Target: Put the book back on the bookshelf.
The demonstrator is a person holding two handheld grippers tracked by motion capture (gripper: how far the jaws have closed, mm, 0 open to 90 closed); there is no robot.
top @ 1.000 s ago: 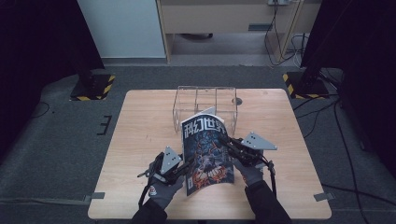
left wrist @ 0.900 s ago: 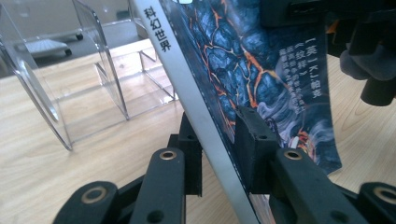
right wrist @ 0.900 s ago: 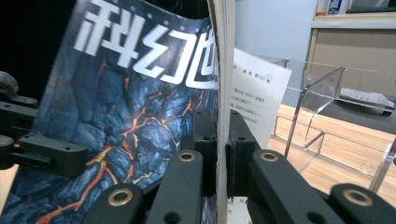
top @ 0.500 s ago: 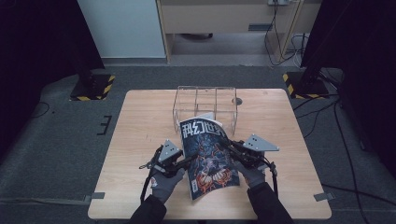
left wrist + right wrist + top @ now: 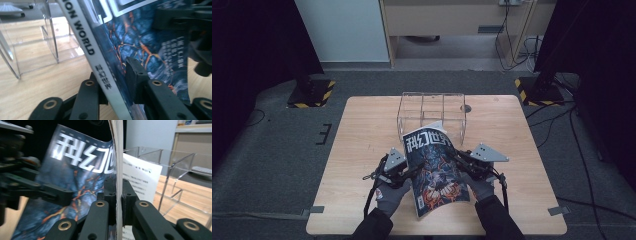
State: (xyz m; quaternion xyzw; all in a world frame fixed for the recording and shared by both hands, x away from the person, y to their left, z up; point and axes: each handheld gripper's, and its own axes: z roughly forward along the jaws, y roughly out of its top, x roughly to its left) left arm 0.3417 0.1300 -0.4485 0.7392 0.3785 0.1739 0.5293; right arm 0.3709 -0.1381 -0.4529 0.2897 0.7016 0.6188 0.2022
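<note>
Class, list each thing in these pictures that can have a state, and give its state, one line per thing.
magazine: closed, lifted off the table, bowed, gripped at both side edges.
left gripper: shut on the magazine's spine edge.
right gripper: shut on the magazine's page edge.
clear rack: upright on the table, compartments empty.
table: bare wood around the rack.

Grey gloves (image 5: pixel 391 194), dark sleeves (image 5: pixel 497 220), black jaws.

dim surroundings, lit tabletop, blurry close-ups
</note>
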